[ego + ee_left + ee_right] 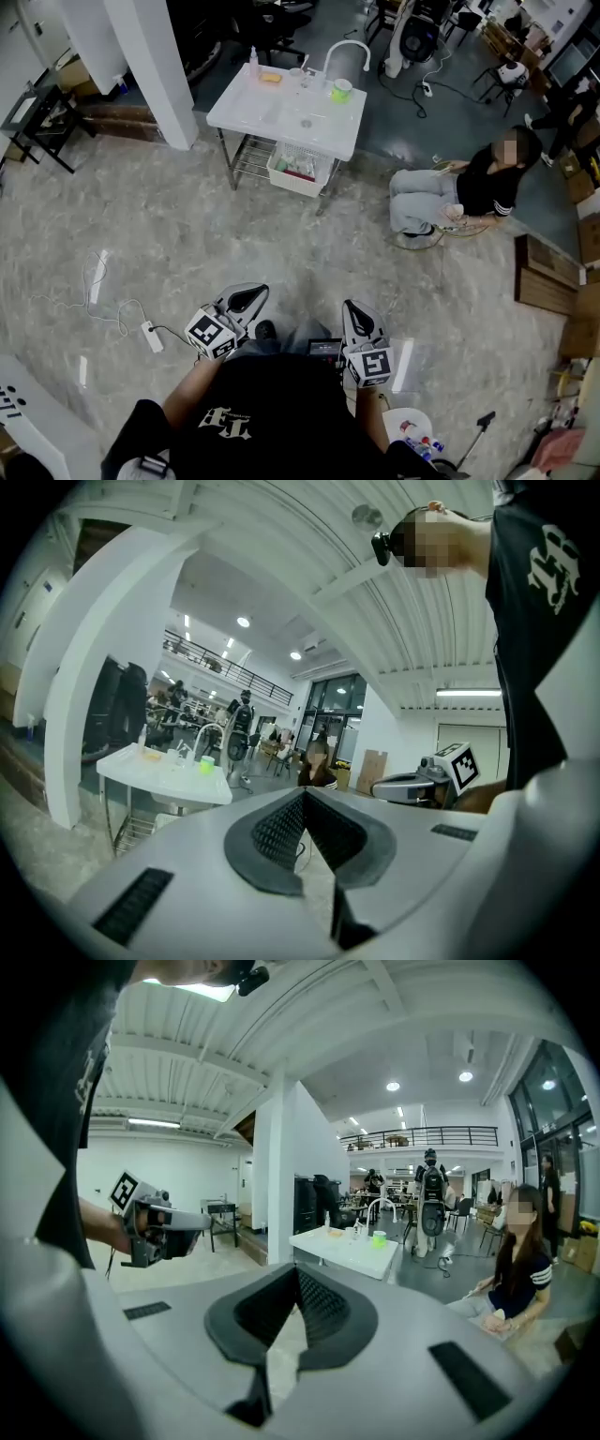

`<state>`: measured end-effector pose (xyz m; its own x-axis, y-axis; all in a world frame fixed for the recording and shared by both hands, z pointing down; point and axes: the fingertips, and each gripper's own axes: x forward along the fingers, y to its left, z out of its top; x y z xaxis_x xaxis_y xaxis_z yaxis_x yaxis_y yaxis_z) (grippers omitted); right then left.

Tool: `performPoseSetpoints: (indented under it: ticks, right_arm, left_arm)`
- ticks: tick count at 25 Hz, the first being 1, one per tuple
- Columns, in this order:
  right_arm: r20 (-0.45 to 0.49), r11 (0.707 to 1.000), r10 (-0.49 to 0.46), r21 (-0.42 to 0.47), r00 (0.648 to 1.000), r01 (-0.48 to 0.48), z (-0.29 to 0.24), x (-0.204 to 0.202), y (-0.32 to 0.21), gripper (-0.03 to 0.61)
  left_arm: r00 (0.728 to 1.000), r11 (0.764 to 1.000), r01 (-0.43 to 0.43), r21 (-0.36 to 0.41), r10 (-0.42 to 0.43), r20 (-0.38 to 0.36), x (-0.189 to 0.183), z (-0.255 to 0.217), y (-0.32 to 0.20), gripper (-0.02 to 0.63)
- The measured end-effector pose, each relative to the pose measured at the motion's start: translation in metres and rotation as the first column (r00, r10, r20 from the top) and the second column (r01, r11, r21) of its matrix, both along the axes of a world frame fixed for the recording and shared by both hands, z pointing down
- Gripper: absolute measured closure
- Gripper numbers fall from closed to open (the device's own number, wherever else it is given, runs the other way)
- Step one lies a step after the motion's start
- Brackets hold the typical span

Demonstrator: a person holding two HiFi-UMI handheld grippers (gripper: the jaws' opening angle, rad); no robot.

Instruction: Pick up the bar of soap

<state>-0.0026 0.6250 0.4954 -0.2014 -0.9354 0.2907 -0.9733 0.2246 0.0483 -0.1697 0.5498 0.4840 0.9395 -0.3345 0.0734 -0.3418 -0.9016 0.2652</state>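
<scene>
The bar of soap (271, 77) is a small orange block at the back left of a white sink table (323, 131), far ahead across the floor. It shows as a tiny orange spot in the left gripper view (150, 753) and the right gripper view (335, 1232). My left gripper (251, 298) and right gripper (354, 309) are held close to my body, pointing toward the table. Both are shut with nothing between their jaws, the left gripper (305, 794) as much as the right gripper (298, 1272).
A green cup (341, 89), a white faucet (347, 52) and a bottle stand on the table, with a basket (302, 169) beneath. A white pillar (155, 66) rises left of it. A person (469, 192) sits on the floor at right. A power strip (150, 336) lies at left.
</scene>
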Motion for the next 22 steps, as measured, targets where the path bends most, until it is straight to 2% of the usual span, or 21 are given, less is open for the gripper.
performPoseSetpoints:
  ticks: [5, 16, 22]
  right_arm:
    - [-0.002, 0.999, 0.024, -0.039, 1.000, -0.024, 0.006, -0.010, -0.026, 0.569]
    - [-0.024, 0.994, -0.094, -0.061, 0.995, 0.093, 0.020, -0.024, -0.152, 0.569]
    - [0.061, 0.987, -0.136, -0.078, 0.989, 0.141, 0.033, -0.002, -0.231, 0.570]
  left_arm:
    - [1.000, 0.999, 0.025, -0.023, -0.025, -0.005, -0.026, 0.007, -0.029, 0.604]
    - [0.987, 0.985, 0.163, -0.050, -0.163, 0.001, -0.046, 0.031, -0.138, 0.604]
    - [0.974, 0.974, 0.222, -0.045, -0.219, 0.054, -0.036, 0.030, -0.208, 0.604]
